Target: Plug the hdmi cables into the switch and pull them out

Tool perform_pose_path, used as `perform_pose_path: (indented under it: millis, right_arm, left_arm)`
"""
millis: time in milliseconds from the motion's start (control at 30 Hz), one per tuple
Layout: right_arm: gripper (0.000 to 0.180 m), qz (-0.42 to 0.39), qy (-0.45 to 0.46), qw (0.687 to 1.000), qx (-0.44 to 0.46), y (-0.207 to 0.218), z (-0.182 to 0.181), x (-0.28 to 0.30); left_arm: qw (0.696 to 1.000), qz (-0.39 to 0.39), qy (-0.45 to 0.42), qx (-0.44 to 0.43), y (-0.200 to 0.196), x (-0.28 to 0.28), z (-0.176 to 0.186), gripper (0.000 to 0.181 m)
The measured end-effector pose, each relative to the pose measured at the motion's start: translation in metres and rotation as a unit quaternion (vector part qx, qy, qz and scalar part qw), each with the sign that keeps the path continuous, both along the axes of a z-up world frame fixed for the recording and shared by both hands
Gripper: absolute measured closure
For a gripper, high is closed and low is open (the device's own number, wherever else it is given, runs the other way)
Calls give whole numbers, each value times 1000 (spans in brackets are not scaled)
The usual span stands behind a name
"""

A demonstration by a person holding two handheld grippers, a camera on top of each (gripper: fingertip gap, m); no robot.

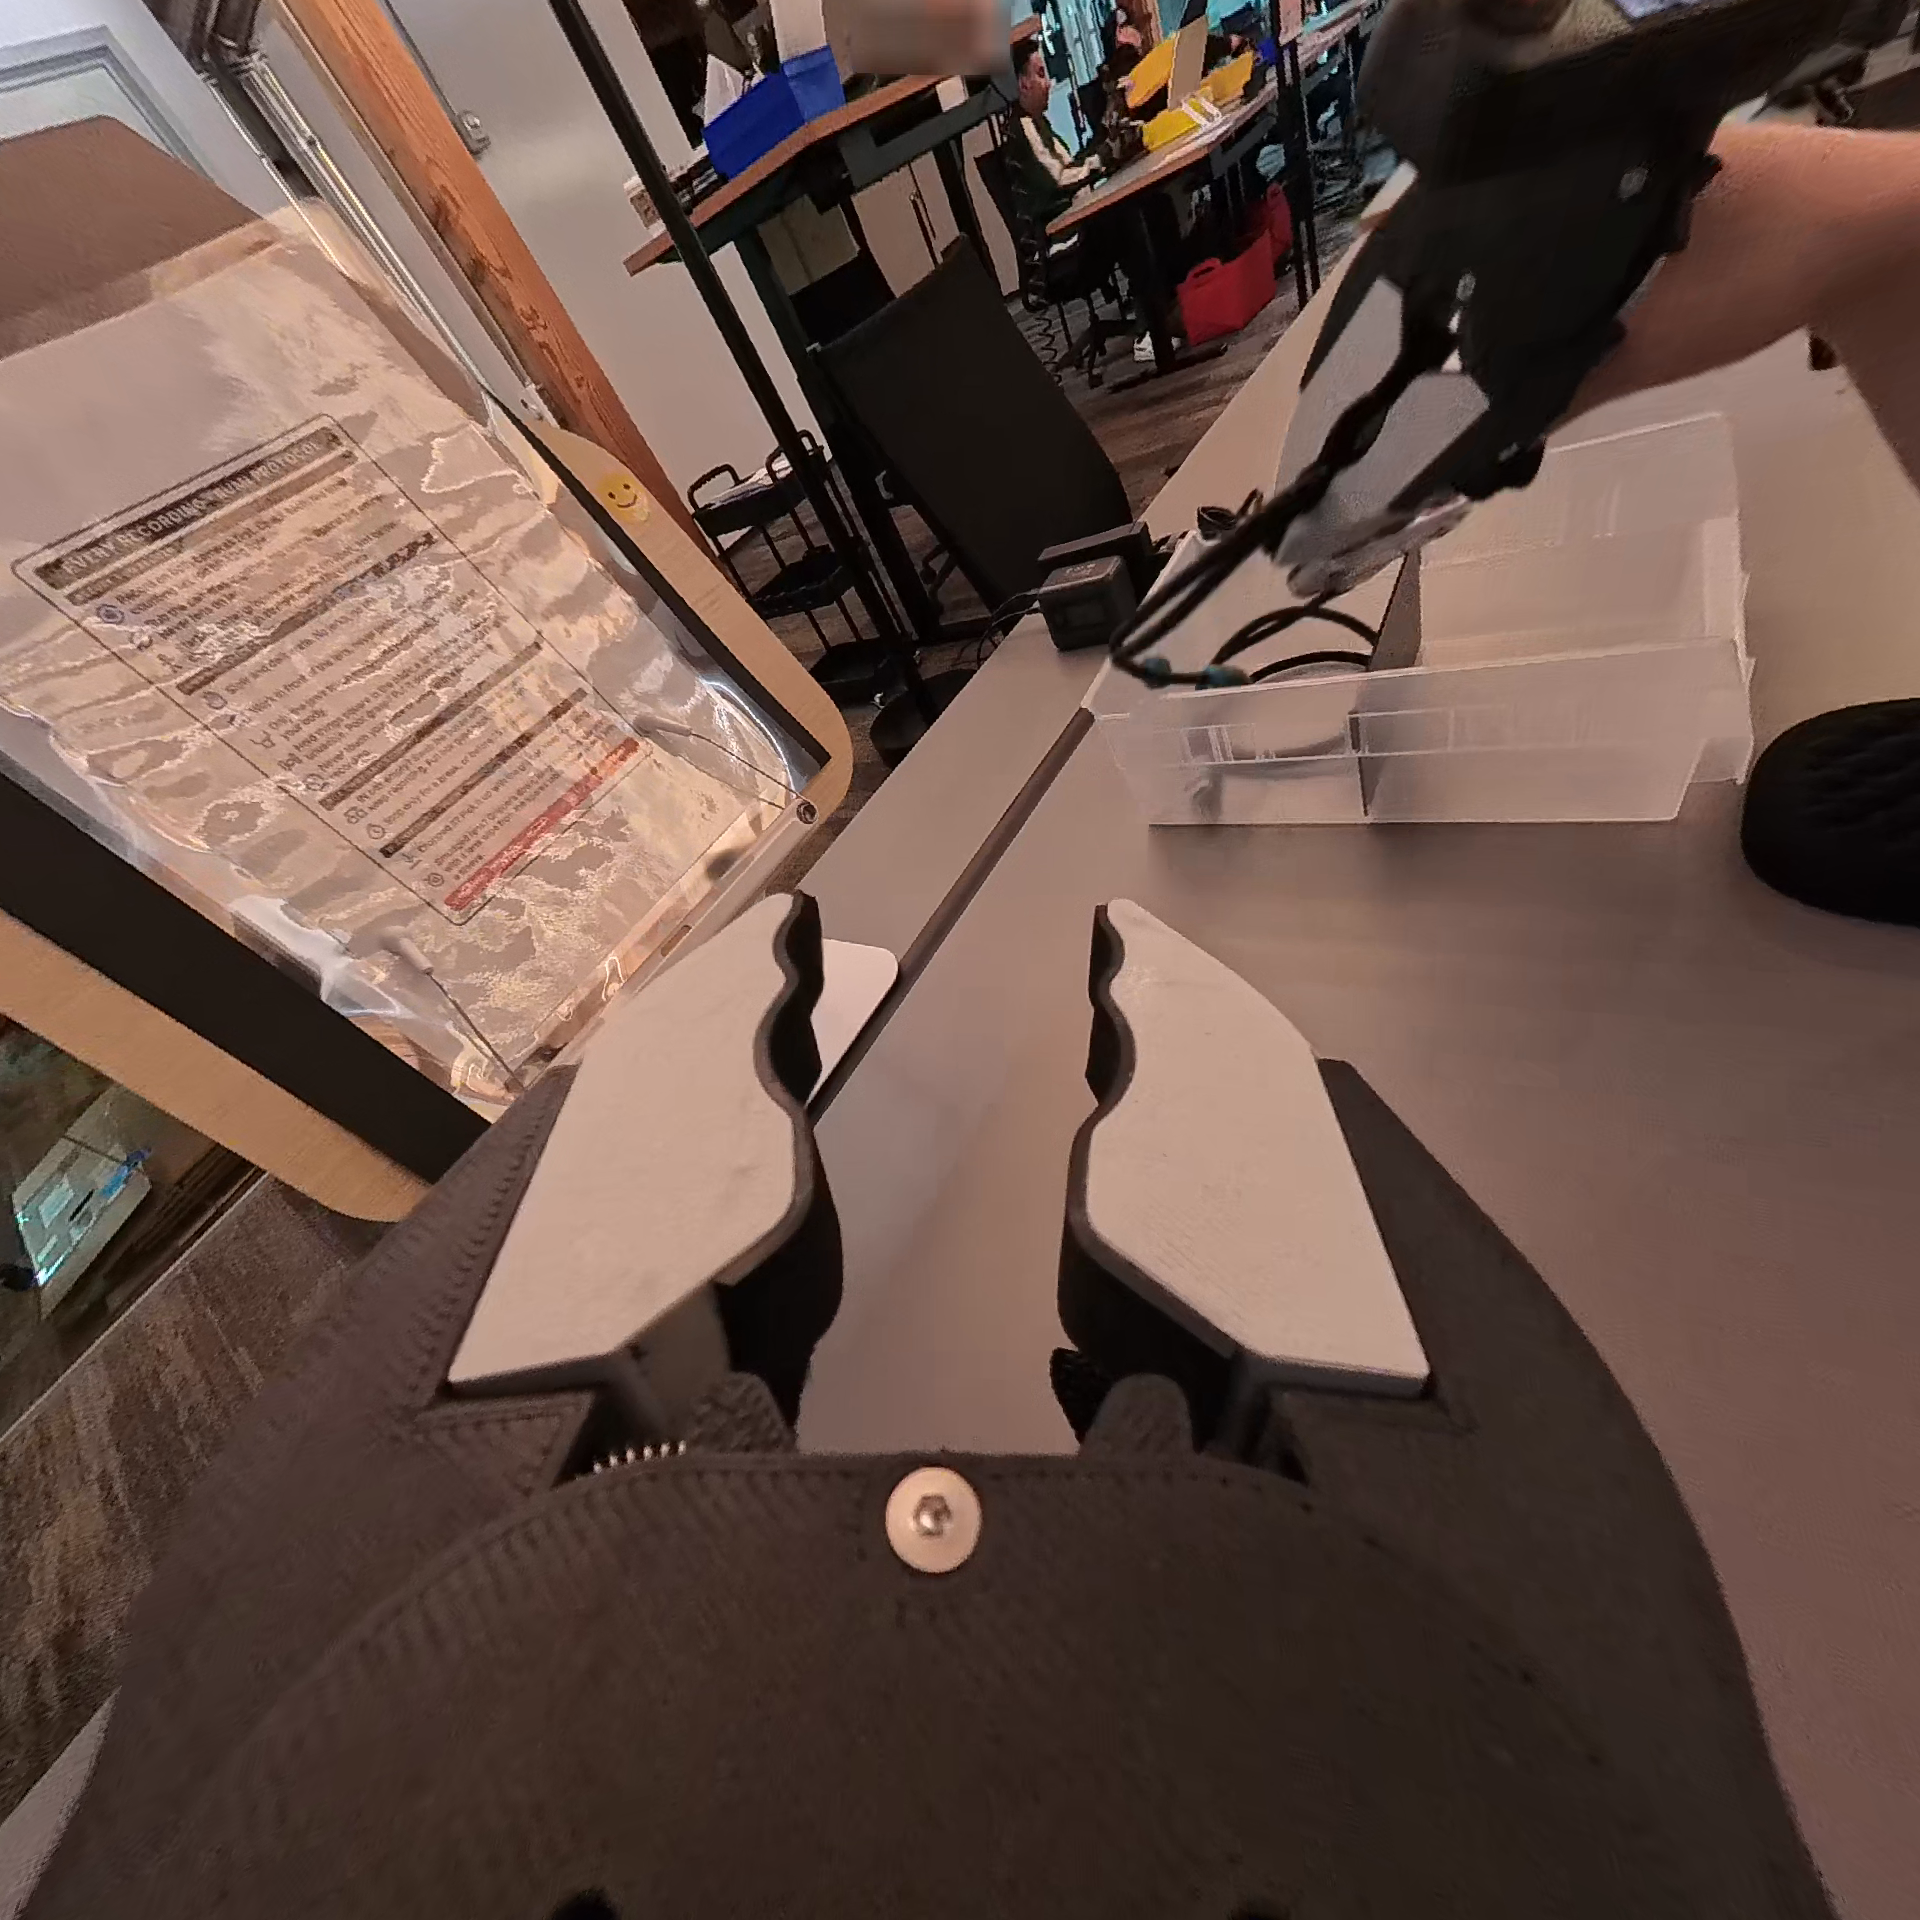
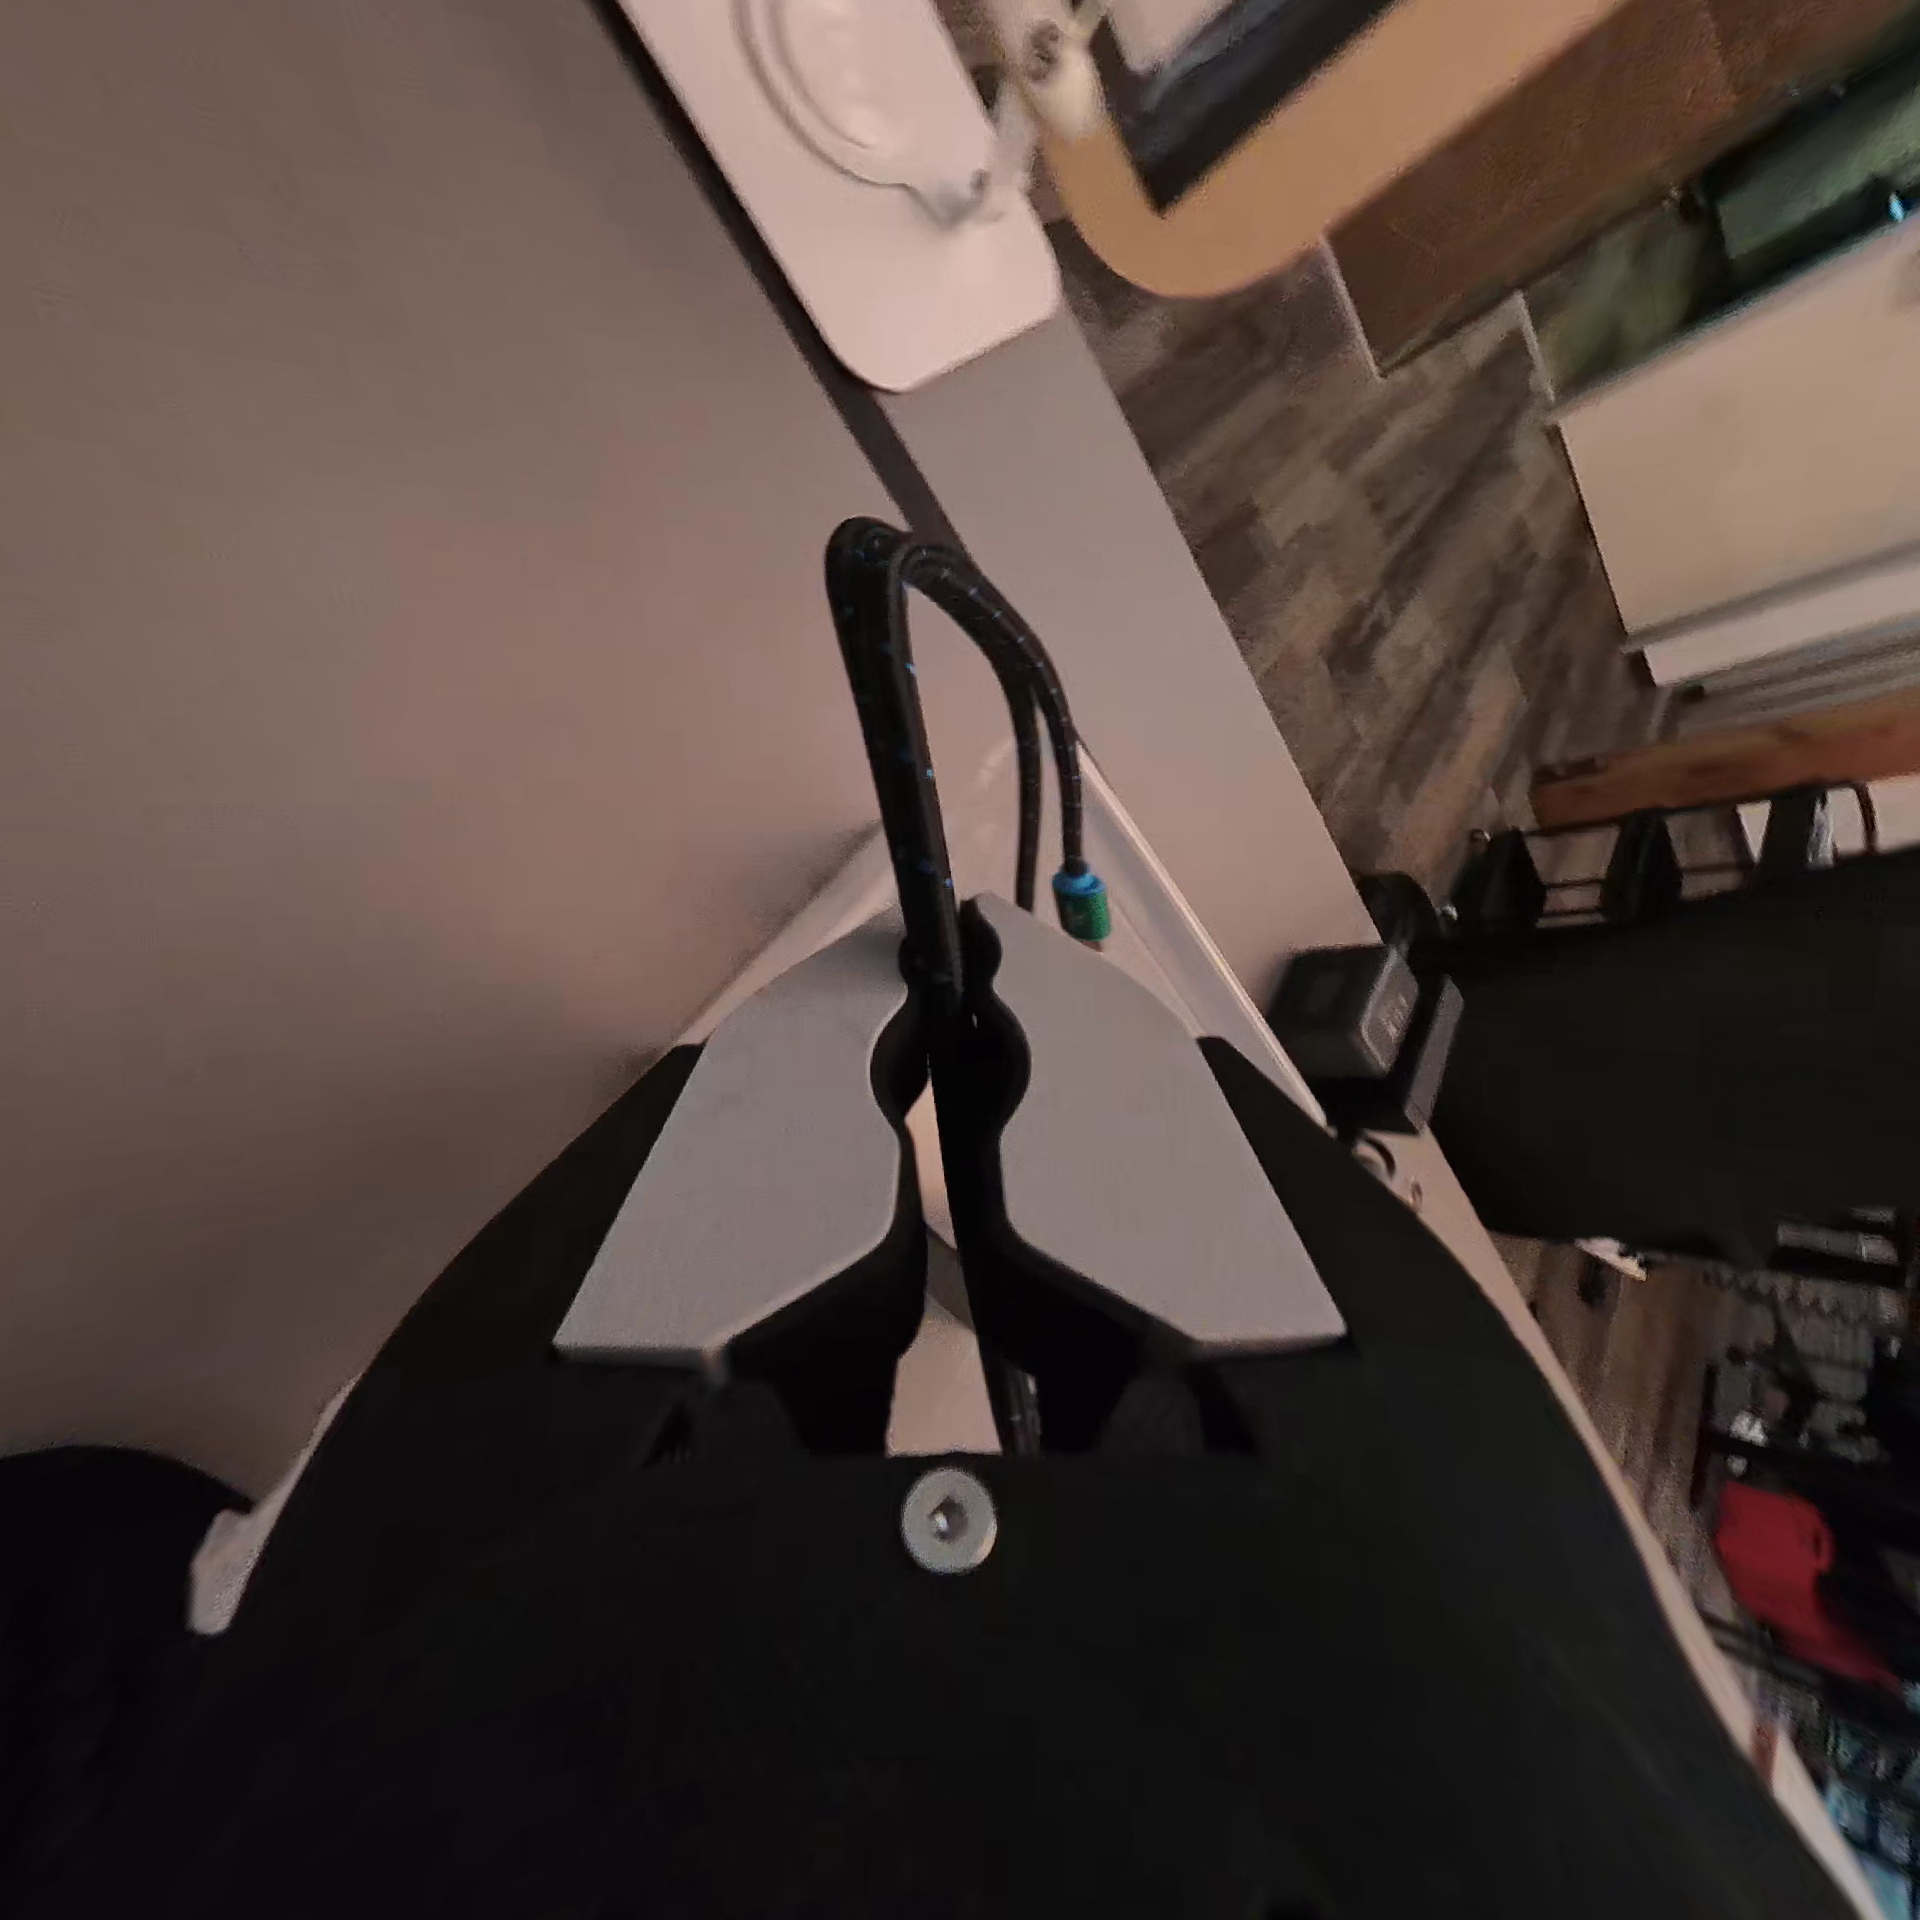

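Grey table (image 1: 1351,1039), clear bin (image 1: 1455,717), office beyond

Black braided cable (image 2: 914,748) flecked blue, its tip green and blue; grey table (image 1: 1455,1039).

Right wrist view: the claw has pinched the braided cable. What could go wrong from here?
1. The right claw grips the braided cable at a folded bundle, not a plug, so the loop may slip free.
2. The dangling blue-green connector could snag on the clear plastic bin.
3. The left claw is open and empty, giving no support.
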State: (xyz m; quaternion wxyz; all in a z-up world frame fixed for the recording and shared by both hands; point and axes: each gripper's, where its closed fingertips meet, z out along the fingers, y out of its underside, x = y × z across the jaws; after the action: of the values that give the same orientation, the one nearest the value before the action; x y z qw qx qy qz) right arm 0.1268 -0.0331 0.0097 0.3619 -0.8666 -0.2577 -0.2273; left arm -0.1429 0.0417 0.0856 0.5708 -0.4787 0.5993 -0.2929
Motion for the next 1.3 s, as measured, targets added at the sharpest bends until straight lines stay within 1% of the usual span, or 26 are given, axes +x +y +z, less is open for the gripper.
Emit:
perform_pose_path:
  millis: [67, 133, 200, 300, 467, 567, 667, 700, 833, 933, 1000, 1067, 1167, 1233, 1300]
  right_arm:
    - [175, -30, 3, 999, 23, -7, 9, 20]
    - [175, -41, 20, 998, 35, -10, 14, 27]
    - [175, -36, 31, 999, 16, -9, 5, 24]
    - [176, -38, 25, 999, -16, 1, -12, 21]
    - [176, -86, 36, 993, -78, 12, -43, 20]
    - [168, -98, 47, 987, -114, 12, -59, 18]
    - [155, -93, -10, 985, -146, 8, -70, 29]
    - [155, -82, -20, 984, -154, 6, -74, 28]
    - [147, -72, -5, 983, -169, 2, -79, 25]
    - [135, -55, -4, 982, -182, -7, -77, 19]
    - [129, -46, 2, 984, -174, -14, -67, 15]
    - [123, -31, 18, 988, -148, -23, -49, 8]
    - [122, -15, 48, 995, -91, -45, -16, 6]
    - [123, -46, 60, 996, -50, -66, 2, 24]
    - [123, -117, 66, 991, -28, -93, 7, 59]
  left_arm:
    - [1000, 0, 3, 0, 0, 1, -2, 132]
    - [1000, -1, 8, 0, -1, 3, -4, 132]
    - [1000, -2, 13, 1, -2, 6, -7, 132]
    - [1000, -5, 23, 1, -4, 10, -12, 132]
    - [999, -9, 37, 5, -8, 14, -18, 132]
    - [999, -13, 39, 4, -10, 16, -19, 132]
    - [999, -14, 40, 4, -10, 17, -19, 132]
    - [999, -14, 41, 4, -10, 17, -20, 132]
    - [999, -15, 41, 4, -11, 17, -19, 132]
    - [999, -16, 41, 4, -11, 17, -19, 132]
    - [999, -16, 40, 4, -11, 16, -18, 132]
    - [999, -16, 39, 4, -11, 15, -17, 132]
    - [999, -16, 35, 3, -10, 13, -14, 132]
    - [999, -15, 32, 1, -9, 11, -12, 132]
    - [1000, -12, 28, 2, -7, 8, -9, 132]
